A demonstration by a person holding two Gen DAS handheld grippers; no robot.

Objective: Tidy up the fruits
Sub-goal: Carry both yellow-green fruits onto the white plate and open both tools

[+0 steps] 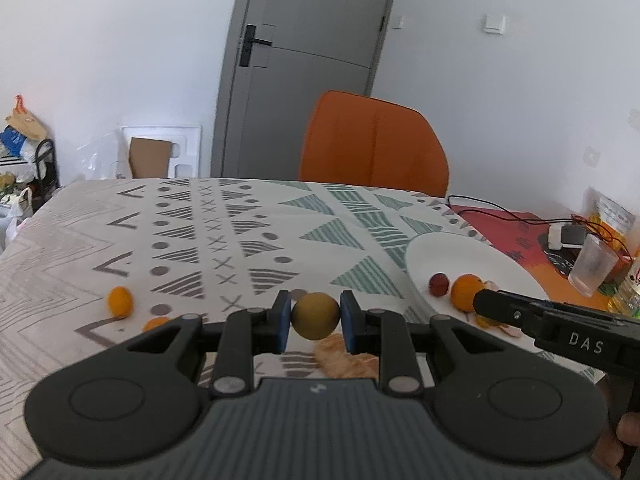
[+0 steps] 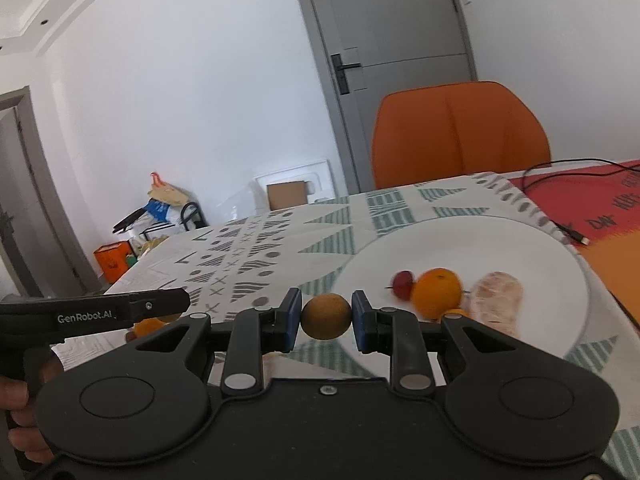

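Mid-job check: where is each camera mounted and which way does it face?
Left wrist: sits on the left claw, faces across the table toward the orange chair; its fingers pinch a brownish fruit, the right claw's side at right.
Right wrist: sits on the right claw, faces the white plate and chair; it pinches another brownish fruit, a hand at left.
Shared: plate, chair, grey door.

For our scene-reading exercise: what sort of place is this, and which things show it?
Probably a dining room at home: a table with a patterned cloth, an orange chair pushed up to it, and a white plate of fruit.
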